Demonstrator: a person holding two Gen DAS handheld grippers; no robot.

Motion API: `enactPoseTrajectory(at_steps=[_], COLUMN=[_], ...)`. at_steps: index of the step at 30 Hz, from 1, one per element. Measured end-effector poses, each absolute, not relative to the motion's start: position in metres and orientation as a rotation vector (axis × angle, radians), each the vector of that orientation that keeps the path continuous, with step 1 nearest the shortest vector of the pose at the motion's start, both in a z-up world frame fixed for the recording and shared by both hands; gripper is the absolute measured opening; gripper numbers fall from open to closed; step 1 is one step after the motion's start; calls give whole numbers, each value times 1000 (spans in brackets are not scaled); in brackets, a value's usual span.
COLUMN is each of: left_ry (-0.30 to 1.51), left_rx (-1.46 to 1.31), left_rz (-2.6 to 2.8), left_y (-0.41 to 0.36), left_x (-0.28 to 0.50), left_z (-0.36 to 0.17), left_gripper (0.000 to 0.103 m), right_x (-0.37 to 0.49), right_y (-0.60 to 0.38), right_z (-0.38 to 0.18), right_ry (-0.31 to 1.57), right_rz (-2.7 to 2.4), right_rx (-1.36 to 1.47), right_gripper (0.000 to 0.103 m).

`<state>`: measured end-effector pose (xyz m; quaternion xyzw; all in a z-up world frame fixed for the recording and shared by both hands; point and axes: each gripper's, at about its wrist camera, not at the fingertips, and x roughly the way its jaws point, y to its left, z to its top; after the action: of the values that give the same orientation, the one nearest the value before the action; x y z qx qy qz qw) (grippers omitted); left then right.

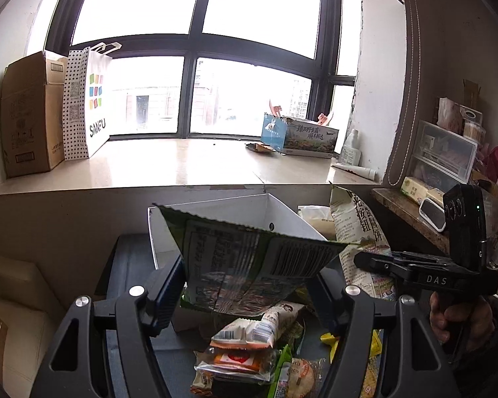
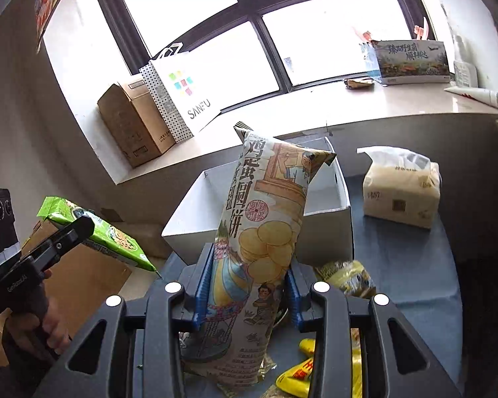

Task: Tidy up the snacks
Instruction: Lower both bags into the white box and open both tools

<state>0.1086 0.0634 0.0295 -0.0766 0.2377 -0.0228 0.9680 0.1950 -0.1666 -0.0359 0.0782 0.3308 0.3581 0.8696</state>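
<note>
Both hands are loaded at once. The left hand-held gripper (image 1: 249, 295) is clamped on a green snack bag (image 1: 249, 265), held up flat with its barcode side showing. The right hand-held gripper (image 2: 249, 285) pinches a tall biscuit bag (image 2: 265, 232) low on its body, so most of the bag stands above the jaws. Just ahead of both sits an open white box (image 2: 325, 229) on the blue-covered counter (image 2: 408, 265), and more snack packets (image 1: 249, 358) lie heaped beneath the left hand-held gripper.

What worries me is the biscuit bag — gripped so low and full of air, it could lean or slide out of the pads on the way to the box. The two bags also hang close together, and heading for the same opening they could bump at the rim. A tissue pack (image 2: 401, 195) stands off to the right.
</note>
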Motion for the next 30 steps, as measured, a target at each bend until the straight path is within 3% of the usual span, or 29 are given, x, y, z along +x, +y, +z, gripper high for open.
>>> enactPoseTrajectory(at_steps=[12, 14, 15, 16, 17, 19, 30], left_ry=[597, 598, 604, 605, 601, 608, 422], left_rx=[-210, -213, -217, -226, -234, -229, -201], left_rz=[79, 84, 86, 88, 89, 103, 44], left_y=[122, 126, 128, 130, 133, 137, 120], left_x=[257, 265, 269, 270, 270, 266, 171], left_z=[12, 7, 4, 1, -2, -7, 14], left_gripper=[74, 84, 92, 103, 103, 103, 103], right_x=[350, 364, 372, 377, 380, 378, 280], right_y=[-90, -83, -80, -78, -78, -83, -122], right_z=[-18, -24, -28, -31, -33, -31, 0], right_ry=[787, 805, 825, 844, 849, 815, 528], right_rz=[640, 615, 595, 579, 573, 582, 748], right_rx=[-85, -122, -134, -138, -129, -78, 110], right_gripper=[41, 43, 46, 61, 86, 103, 103])
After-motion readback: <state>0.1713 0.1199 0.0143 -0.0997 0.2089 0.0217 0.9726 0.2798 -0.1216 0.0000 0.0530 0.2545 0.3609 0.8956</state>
